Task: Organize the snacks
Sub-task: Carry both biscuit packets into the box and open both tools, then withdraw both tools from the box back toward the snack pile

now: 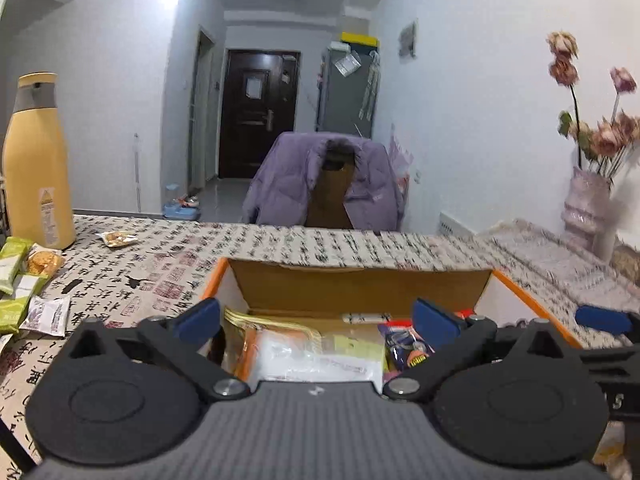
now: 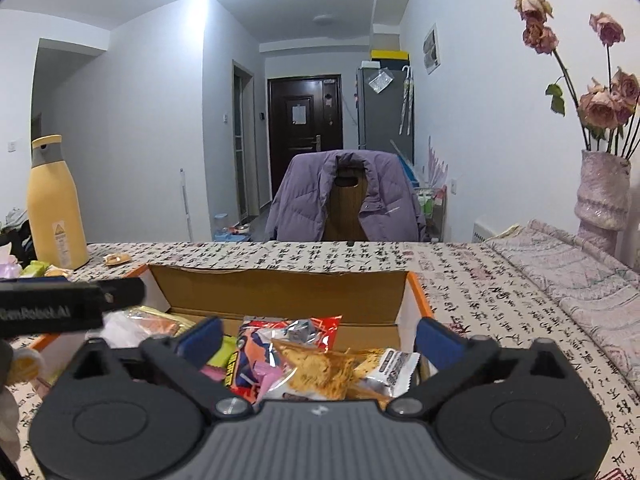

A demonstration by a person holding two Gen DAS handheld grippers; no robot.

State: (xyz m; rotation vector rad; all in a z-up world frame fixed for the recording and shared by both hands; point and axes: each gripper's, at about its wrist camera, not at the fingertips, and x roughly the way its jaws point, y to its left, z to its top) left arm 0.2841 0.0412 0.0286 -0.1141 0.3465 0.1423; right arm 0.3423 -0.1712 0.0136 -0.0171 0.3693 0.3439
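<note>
Snacks point(image 2: 316, 364) sit piled in box point(image 1: 360, 284), my left gripper point(image 1: 316, 320) and right gripper point(image 2: 316, 340) jaws wide open, empty; loose packets point(image 1: 24, 280) on counter point(image 1: 280, 248) risk getting missed.

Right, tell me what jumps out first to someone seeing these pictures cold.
The open cardboard box with orange edges sits dead centre on the calligraphy-print tablecloth, with bright snack packets inside it. Both claws, the left claw and the right claw, hang wide open over it, pressing on nothing. A tall yellow bottle stands at far left with loose packets near it, and dried roses in a vase at far right.
</note>
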